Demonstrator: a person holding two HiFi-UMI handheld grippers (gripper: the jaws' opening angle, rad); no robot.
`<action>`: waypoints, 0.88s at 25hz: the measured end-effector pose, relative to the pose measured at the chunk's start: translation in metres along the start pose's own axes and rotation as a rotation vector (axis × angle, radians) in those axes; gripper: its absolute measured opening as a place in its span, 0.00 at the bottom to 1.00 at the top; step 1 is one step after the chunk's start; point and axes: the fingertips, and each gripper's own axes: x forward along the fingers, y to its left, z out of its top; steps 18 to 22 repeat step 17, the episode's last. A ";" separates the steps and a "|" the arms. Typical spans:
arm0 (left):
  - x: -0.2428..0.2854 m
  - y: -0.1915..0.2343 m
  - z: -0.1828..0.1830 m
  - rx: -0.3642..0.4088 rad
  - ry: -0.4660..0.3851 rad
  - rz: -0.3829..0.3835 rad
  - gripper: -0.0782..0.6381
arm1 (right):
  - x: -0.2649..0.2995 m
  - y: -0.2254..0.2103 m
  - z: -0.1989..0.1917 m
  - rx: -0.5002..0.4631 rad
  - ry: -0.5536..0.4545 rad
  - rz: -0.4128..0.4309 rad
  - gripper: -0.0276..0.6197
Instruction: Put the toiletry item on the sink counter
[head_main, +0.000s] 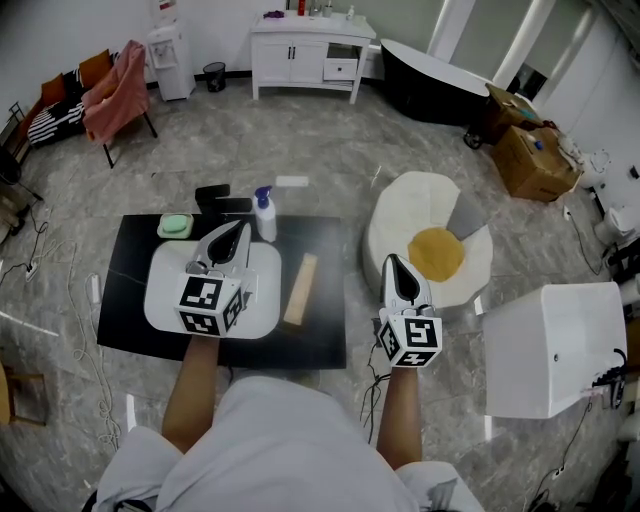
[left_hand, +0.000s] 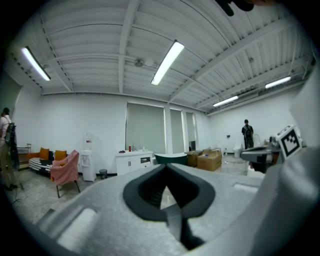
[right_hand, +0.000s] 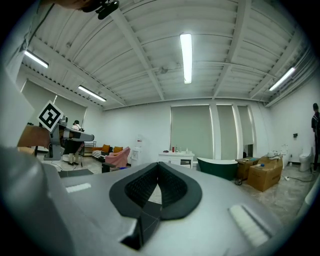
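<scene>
A black tabletop (head_main: 125, 262) was set on a grey stone floor (head_main: 300, 140), with a white vanity (head_main: 300, 55) and a dark bathtub (head_main: 430, 85) seen by the far wall. On the tabletop a white basin (head_main: 160, 290), a green soap (head_main: 175, 226) and a wooden block (head_main: 300, 290) were laid, and the bottle (head_main: 264, 213) was stood upright just behind the basin. Both forearms were stretched forward, the left hand-held gripper (head_main: 240, 230) held over the basin and the right hand-held gripper (head_main: 393, 262) off the tabletop's right edge beside a white pouf (head_main: 400, 210); the jaws of each were pressed together with nothing between them.
</scene>
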 end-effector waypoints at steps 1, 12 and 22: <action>0.000 -0.001 0.002 0.000 -0.002 -0.001 0.11 | -0.001 -0.001 0.001 -0.002 0.000 -0.001 0.05; 0.004 -0.004 0.014 0.006 -0.028 -0.004 0.11 | -0.003 -0.013 0.007 -0.004 -0.007 -0.006 0.05; 0.006 -0.005 0.021 0.004 -0.038 -0.005 0.11 | -0.001 -0.018 0.014 -0.009 -0.021 -0.007 0.05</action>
